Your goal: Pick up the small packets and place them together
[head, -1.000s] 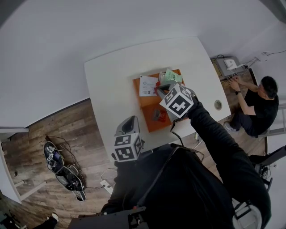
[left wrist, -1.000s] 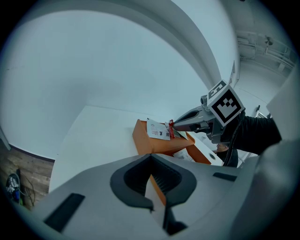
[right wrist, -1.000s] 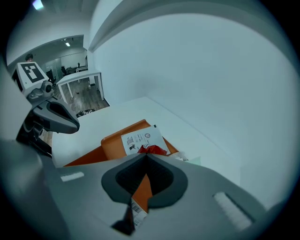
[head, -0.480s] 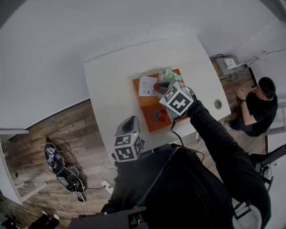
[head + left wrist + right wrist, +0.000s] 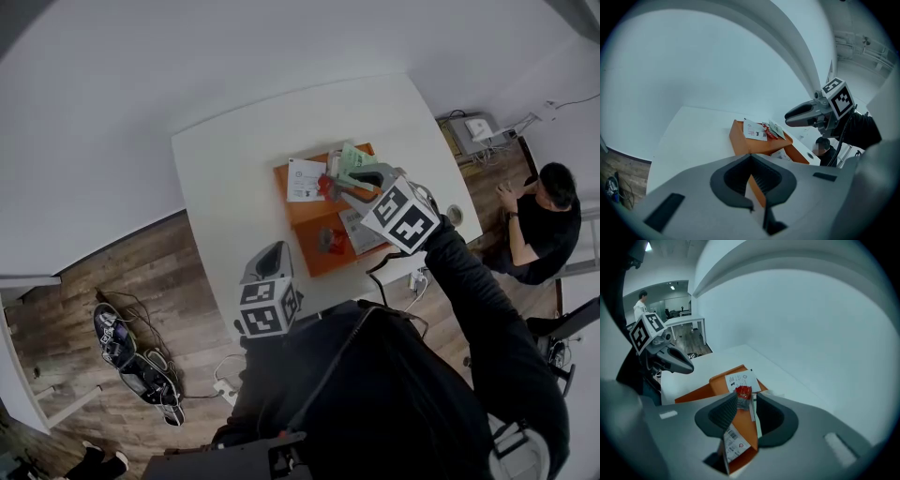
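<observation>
White packet [image 5: 733, 446] carries a barcode [image 5: 731, 435]; text illegible.

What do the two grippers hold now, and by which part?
Nothing. The right gripper has just been opening its jaws, nothing between them; the left gripper is shut and empty.

**Q:** What is the table [image 5: 234, 150] made of?
**A:** A white, smooth, matt top. The tray [image 5: 307, 216] is orange and matt; card or plastic, cannot tell.
**Q:** And the packets?
**A:** White packet [image 5: 306, 180]: matt printed paper. Red packet [image 5: 743, 393]: glossy film. Green packet [image 5: 352, 157]: smooth, faint sheen. Floor [image 5: 103, 272]: wood-grain planks, dull finish.
</observation>
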### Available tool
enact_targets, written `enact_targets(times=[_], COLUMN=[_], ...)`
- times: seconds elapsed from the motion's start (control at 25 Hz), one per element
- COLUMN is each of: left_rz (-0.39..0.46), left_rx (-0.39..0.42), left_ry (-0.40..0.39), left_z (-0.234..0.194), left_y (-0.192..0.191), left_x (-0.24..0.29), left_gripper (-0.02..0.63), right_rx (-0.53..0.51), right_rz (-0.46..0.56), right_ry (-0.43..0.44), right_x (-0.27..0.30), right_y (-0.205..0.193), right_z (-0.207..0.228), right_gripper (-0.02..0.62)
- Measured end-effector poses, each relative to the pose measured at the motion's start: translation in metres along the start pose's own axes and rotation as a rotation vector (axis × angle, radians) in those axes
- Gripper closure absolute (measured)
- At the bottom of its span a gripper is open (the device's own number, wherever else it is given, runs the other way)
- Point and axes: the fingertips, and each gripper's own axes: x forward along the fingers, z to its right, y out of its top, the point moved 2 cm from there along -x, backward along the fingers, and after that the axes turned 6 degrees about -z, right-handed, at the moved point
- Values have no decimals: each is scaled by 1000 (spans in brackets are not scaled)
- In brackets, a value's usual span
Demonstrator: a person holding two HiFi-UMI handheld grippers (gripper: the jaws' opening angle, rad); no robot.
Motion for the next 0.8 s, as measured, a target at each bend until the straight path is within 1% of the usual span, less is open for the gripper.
enact_targets(times=[0.08,0.2,0.48,0.64,0.8], left_rz=[0,-2,-6,-8,-5], left_rx=[-1,2,9,12,9], left_ry=[1,3,1,1,6], left_z=[0,2,3,4,2], left_y=[0,0,-2,-2,-1], left_x=[0,2,1,1,1], left_gripper=[607,607,607,607,607], right_rx=[-21,-53,-88,-104,-136], right_rz=[-30,-96,-259,-341,-391], right_ry=[22,95,204,255,275], right_x=[-4,-1,30,48,60], right_y=[-13,-39,-93,-111,-118], right_z=[-6,-23,-53,-61,-67], right_gripper=[471,456,449,436,436])
